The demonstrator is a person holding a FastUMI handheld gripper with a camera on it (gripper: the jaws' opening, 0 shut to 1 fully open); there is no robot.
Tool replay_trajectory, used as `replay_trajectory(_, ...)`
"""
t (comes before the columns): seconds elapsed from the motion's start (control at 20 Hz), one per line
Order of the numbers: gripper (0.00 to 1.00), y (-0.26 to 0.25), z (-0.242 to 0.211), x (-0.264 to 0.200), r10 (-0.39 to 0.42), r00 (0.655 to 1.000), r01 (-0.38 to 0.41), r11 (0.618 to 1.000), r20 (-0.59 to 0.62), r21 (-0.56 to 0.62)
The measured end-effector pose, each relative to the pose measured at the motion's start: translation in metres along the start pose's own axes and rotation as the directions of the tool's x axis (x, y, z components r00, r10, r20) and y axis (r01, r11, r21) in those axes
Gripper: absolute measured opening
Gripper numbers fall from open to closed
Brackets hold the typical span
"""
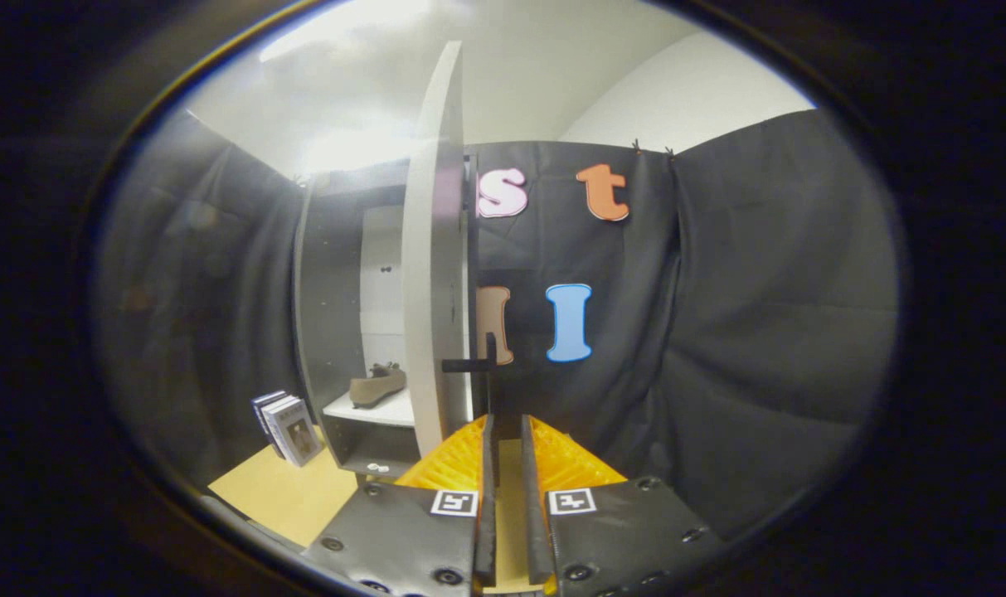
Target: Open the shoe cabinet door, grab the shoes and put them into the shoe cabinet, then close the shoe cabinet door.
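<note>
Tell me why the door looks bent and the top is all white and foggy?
Gripper view: the fisheye lens bows the open door and cabinet into curves; glare from a bright ceiling light washes out the top and hazes the cloth beside the cabinet; the shoe on its shelf looks soft; the fingers, nearly closed below the door's handle, look sharp.

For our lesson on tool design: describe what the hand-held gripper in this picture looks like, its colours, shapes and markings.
The gripper has two fingers faced in ridged orange that taper forward, each with a thin dark strip along its inner edge. Behind them sit two dark grey plates fixed with round black screws. Each plate carries a small square black-and-white marker near the inner corner.
</note>
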State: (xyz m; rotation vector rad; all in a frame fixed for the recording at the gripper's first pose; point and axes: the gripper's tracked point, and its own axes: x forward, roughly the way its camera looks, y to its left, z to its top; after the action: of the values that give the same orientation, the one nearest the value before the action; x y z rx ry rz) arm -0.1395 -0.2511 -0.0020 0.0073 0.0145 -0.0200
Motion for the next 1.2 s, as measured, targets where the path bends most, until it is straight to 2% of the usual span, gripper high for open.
replay_trajectory(0.15,0.16,0.020,0.002,-0.021,0.001,1.000,-0.001,1.000,0.028,-0.008)
replay_trajectory(0.4,0.16,0.087,-0.030,-0.025,0.057,0.998,-0.057,0.998,0.004,-0.017)
replay_trajectory(0.75,0.16,0.191,-0.127,0.003,0.130,0.978,-0.129,0.991,-0.161,0.020)
replay_trajectory(0.95,0.33,0.228,-0.177,0.020,0.137,0.966,-0.135,0.991,-0.218,0.027)
replay_trajectory(1.2,0.32,0.250,-0.253,0.031,0.139,0.949,-0.130,0.990,-0.284,0.052)
